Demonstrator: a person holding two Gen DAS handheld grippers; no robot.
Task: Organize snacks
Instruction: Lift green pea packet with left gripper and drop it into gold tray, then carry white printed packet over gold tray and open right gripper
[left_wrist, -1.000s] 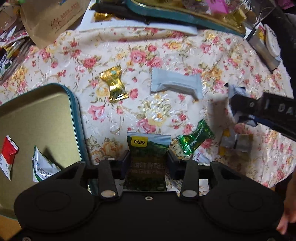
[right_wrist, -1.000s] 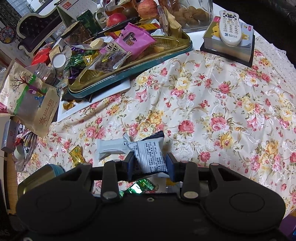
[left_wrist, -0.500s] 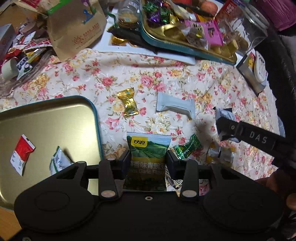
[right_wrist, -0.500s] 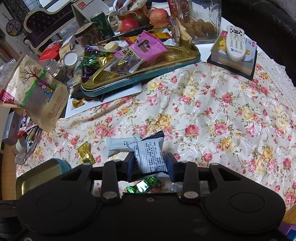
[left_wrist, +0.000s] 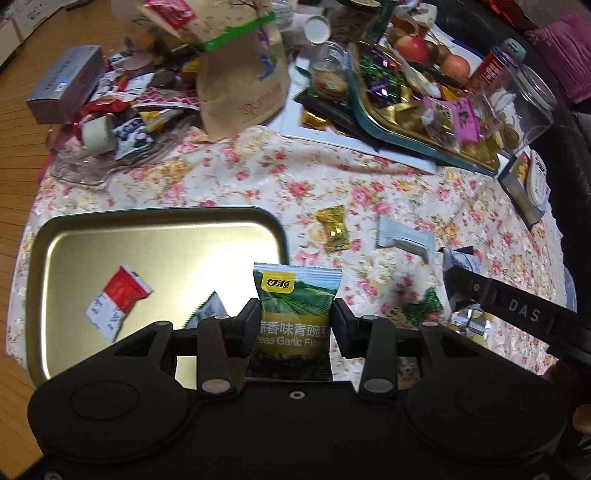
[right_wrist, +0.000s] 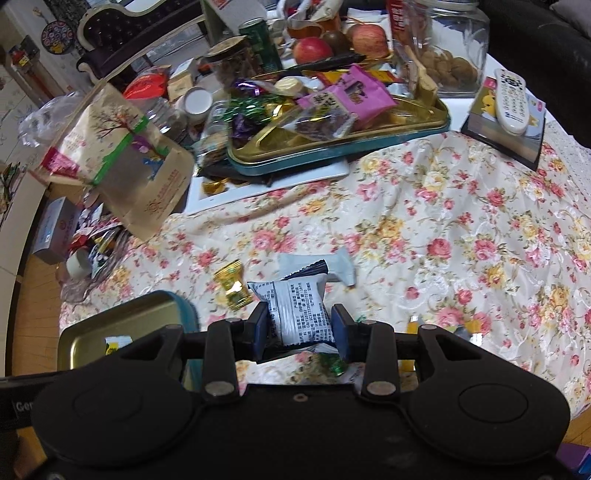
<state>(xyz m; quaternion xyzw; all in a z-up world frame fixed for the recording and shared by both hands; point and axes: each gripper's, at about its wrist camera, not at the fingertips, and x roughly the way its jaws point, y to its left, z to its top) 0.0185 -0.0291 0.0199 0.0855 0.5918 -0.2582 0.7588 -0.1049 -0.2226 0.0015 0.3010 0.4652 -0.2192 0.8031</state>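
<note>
While both tools hang above the flowered cloth (right_wrist: 461, 229) of the bench, each is clamped on one snack. The left tool (left_wrist: 295, 325) grips a green pea packet (left_wrist: 295, 314) between its two pads, the packet upright with its crimped top edge rising past the fingertips; it lies just beyond the right edge of the gold tray (left_wrist: 155, 240), in which a red-and-white sachet (left_wrist: 118, 302) and a green-and-white sachet (left_wrist: 208, 314) rest apart. The packet bears a yellow logo, a line of Chinese characters and the partly hidden words "eas Garlic Fla". The right tool (right_wrist: 298, 326) pinches a white packet (right_wrist: 295, 310) by its sides, its printed back facing the camera; the small black text is too fine to read. On the cloth past this packet lie a pale grey wrapper (right_wrist: 332, 267) and, to its left, a gold candy (right_wrist: 232, 284); a green candy (right_wrist: 332, 363) shows under the tool. In the left view the right tool's arm carries the letters "DAS". A second tray of sweets (right_wrist: 406, 127) stands at the far side, with a remote control (right_wrist: 511, 99) on a box to its right.
</note>
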